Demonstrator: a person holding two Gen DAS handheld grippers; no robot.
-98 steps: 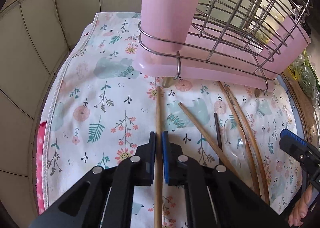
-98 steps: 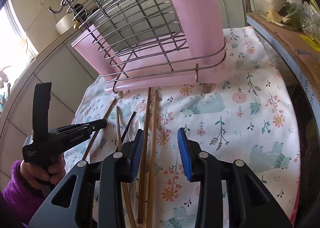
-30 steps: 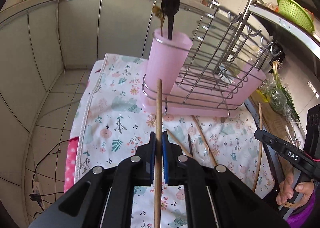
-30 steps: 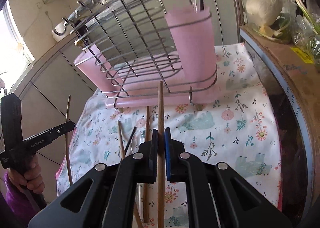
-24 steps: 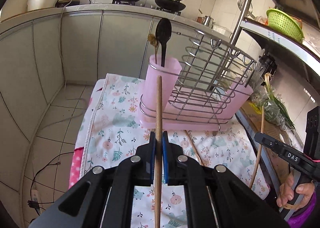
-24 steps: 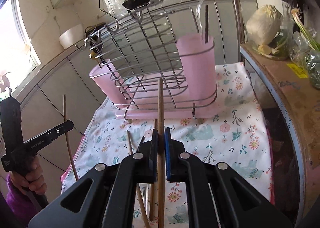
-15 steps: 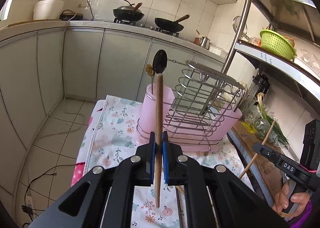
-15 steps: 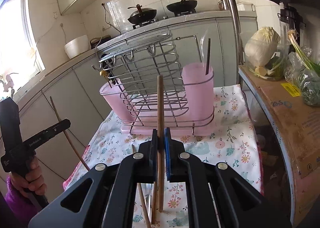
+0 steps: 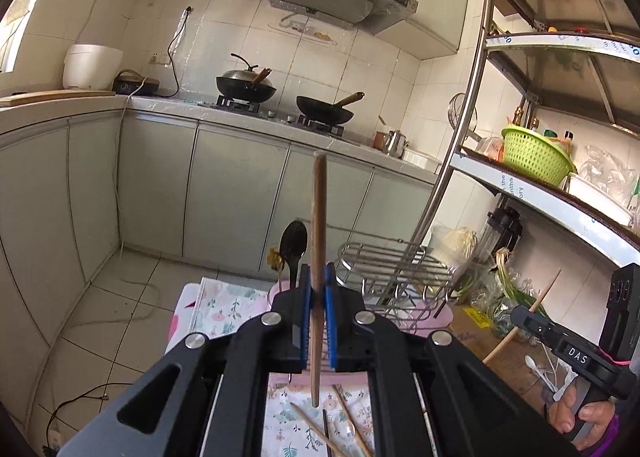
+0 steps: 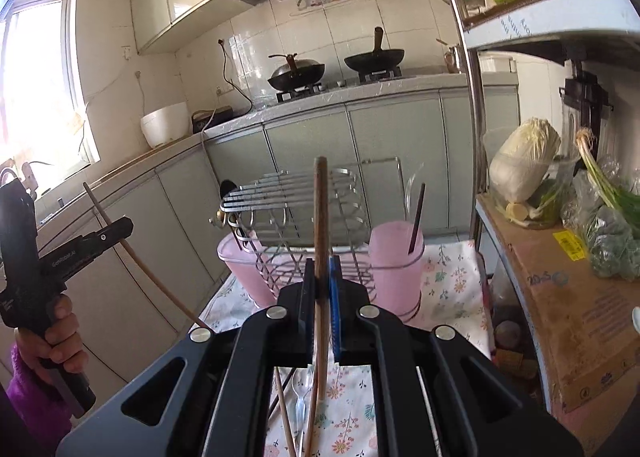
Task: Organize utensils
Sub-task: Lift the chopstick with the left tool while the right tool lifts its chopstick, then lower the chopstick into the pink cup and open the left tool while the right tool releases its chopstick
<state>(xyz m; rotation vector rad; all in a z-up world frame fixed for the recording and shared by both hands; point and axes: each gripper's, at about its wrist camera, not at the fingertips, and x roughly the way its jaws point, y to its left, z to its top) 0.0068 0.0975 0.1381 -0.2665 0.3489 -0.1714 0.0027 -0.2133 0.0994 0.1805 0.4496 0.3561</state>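
Both grippers clamped: left gripper (image 9: 316,289) and "DAS"-marked right gripper (image 10: 321,285) each pinch one wooden chopstick (image 9: 318,217), dish rack (image 10: 296,193) at 12 o'clock.

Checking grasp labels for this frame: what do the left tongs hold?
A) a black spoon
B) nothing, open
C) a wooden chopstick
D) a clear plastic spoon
C: the left tongs are shut on a wooden chopstick that stands upright between the blue pads; the black spoon sits in the pink cup behind.

The cloth (image 10: 448,281) was white with pink flowers, teal leaves and pale blue bears. Both cups (image 10: 394,269) were pink, the rack (image 10: 292,193) silver, the basket (image 9: 534,155) lime green, the chopsticks (image 9: 318,241) light brown.
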